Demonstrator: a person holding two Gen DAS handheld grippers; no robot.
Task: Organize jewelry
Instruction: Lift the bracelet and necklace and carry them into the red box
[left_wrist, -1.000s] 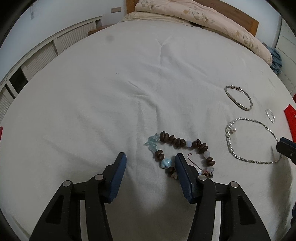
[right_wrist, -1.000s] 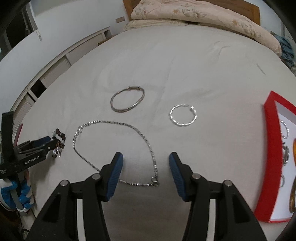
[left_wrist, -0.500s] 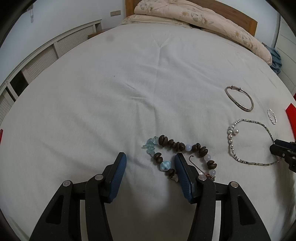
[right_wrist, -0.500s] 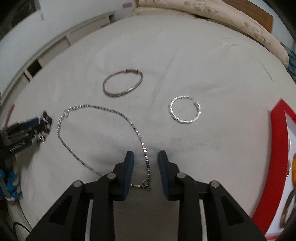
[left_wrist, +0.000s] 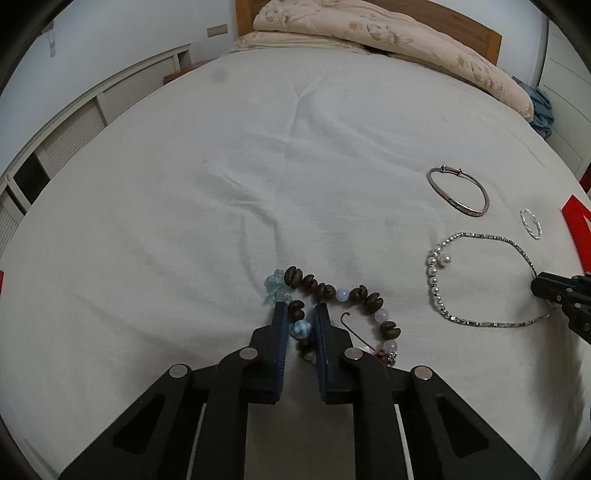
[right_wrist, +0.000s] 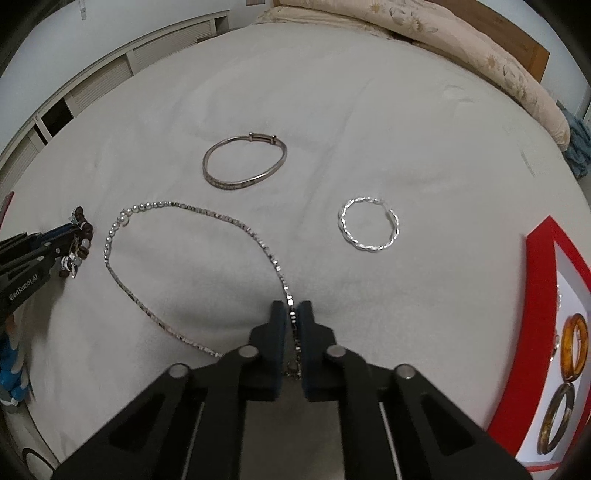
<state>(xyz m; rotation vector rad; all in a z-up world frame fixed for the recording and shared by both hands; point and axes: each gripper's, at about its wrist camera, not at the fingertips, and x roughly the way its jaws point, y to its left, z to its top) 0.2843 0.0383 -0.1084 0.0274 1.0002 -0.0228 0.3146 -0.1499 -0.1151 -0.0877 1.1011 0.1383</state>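
Down at the near edge of the bed, both claws have just snapped in from a wide spread. The left gripper (left_wrist: 300, 314) is closing, its blue pads already pressing on the beaded bracelet (left_wrist: 334, 306) where the brown seeds and the pale blue bead run between them. The right gripper (right_wrist: 291, 314), half open a second ago, is now pinched tight on the silver chain necklace (right_wrist: 192, 254) close to its clasp end. Two pickups at once, then, and my read is that lifting comes next, with the rest of each strand free to swing.

Just beyond, the twisted silver ring (right_wrist: 368, 229) and the plain silver bangle (right_wrist: 244, 166) lie untouched on the white sheet (left_wrist: 258, 166), well apart from both claws.

The right wrist view gives what the left cannot: the red tray (right_wrist: 535, 295) off to the side, with amber and brown bangles already sitting in its white bed, which looks like the destination. The left view catches only a sliver of that red edge, but it shows the bracelet's loose hook and charm end trailing beside the pad, a snag risk. Far back, a floral quilt (left_wrist: 388, 40) is bunched against the wooden headboard.
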